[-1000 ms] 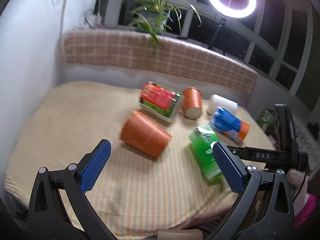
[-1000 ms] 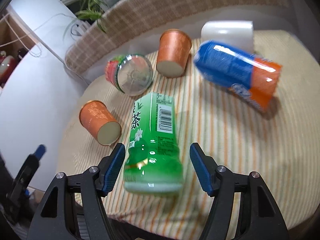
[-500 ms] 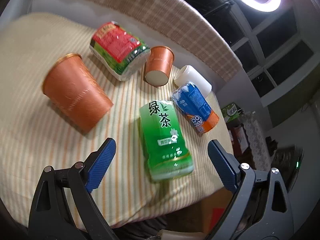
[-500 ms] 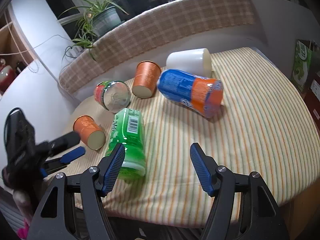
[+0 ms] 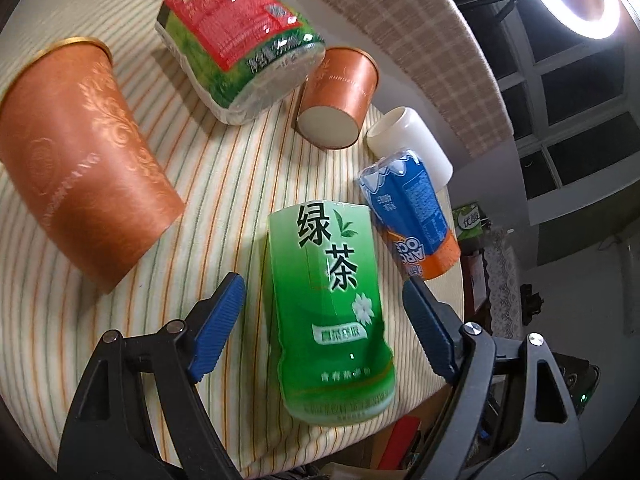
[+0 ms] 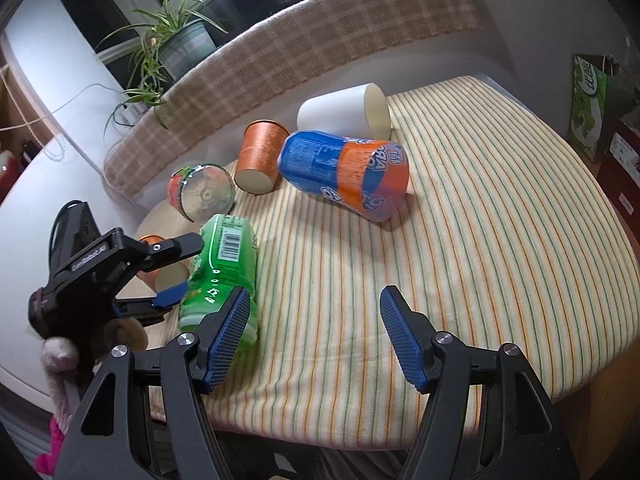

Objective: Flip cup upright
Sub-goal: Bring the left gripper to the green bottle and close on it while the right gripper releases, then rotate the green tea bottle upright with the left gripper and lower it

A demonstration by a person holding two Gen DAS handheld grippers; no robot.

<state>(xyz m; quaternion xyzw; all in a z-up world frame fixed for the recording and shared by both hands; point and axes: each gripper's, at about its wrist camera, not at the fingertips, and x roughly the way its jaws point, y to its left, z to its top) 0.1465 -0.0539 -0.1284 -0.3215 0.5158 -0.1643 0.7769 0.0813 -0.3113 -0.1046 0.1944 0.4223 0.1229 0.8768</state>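
Note:
A green tea cup lies on its side on the striped cloth, near the front edge. My left gripper is open, with a blue pad on each side of the cup, not touching it. In the right wrist view the green cup lies at the left, with the left gripper around it. My right gripper is open and empty over bare cloth to the right of the cup.
Other cups lie on their sides: a large orange one, a red-green one, a small orange one, a white one, a blue-orange one. A plaid backrest runs behind. A potted plant stands at the back left.
My left gripper has moved forward and down, so its pads now flank the green cup. My right gripper has drawn back and to the right, away from the green cup.

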